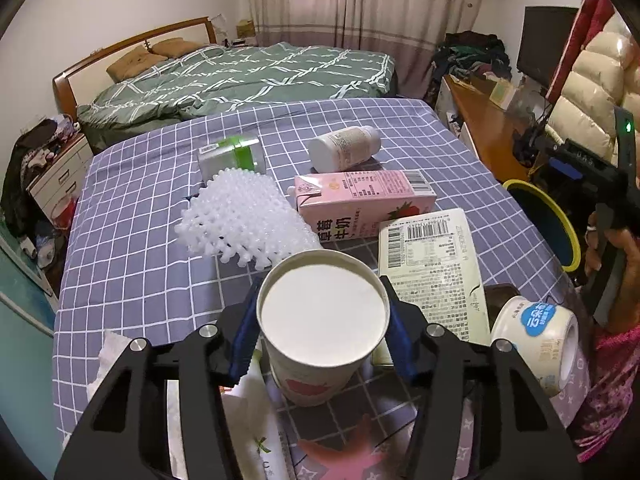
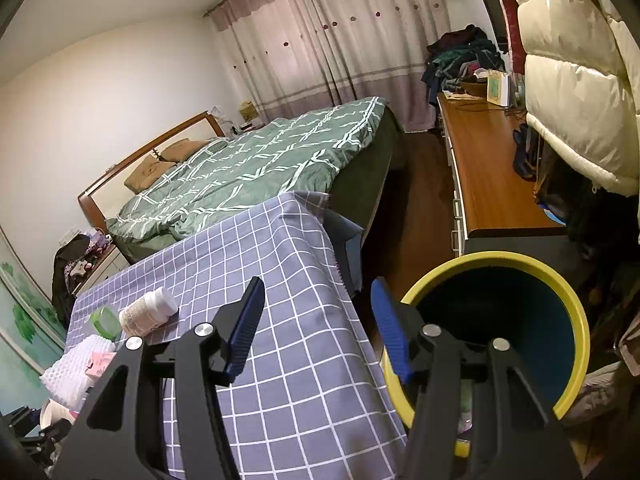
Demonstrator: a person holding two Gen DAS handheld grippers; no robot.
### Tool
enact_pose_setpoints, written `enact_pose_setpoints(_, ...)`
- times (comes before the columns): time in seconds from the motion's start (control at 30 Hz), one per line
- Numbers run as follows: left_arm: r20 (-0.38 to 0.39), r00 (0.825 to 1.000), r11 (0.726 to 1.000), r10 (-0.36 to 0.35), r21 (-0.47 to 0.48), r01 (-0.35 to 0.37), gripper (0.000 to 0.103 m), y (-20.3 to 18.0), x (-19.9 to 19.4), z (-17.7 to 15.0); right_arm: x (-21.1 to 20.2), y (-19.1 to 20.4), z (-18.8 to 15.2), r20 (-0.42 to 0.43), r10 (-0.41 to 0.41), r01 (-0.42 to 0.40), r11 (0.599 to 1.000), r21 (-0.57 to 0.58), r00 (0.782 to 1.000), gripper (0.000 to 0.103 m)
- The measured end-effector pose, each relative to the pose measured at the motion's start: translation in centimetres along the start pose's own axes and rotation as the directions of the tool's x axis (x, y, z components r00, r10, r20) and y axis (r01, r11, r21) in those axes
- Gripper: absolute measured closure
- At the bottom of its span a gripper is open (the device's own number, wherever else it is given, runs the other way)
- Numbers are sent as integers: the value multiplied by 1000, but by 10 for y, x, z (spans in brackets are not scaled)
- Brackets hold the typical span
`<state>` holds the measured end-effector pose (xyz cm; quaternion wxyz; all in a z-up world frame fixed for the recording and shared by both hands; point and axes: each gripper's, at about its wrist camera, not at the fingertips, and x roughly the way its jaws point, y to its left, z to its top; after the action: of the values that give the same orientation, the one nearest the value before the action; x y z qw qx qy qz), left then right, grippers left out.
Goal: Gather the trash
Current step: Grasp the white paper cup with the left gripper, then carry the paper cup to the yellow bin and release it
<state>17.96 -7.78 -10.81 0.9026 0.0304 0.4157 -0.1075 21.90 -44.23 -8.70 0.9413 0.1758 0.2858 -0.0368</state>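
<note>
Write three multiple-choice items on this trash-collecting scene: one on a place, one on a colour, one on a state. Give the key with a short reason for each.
1. Where is the pink milk carton?
A. lying on the checked cloth, behind the paper cup
B. inside the bin
C. on the bed

2. What colour is the rim of the bin?
A. red
B. yellow
C. white

3. What is between the right gripper's pads?
A. the white bottle
B. a tissue
C. nothing

Key: 1 A, the carton lies flat on the cloth beyond the cup. 2 B, a yellow ring edges the dark bin. 3 C, only cloth and floor show in the gap between its blue pads.
</note>
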Motion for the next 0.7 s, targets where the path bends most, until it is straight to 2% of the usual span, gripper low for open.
enact_pose_setpoints(0.37, 111, 994, 999, -13, 54, 7, 49, -18, -50, 25, -9, -6, 4, 10, -42, 43, 999, -6, 999, 49)
enact_pose_setpoints(0.53, 140, 987, 989, -82, 132, 64, 49, -53, -68, 47, -25, -22, 5, 29, -104, 104, 994, -28, 994, 44)
enact_pose_setpoints(0.7, 132, 975, 964, -181, 220, 149, 49, -100, -62, 74, -55, -64, 0, 52, -212, 213, 977, -19, 976, 44)
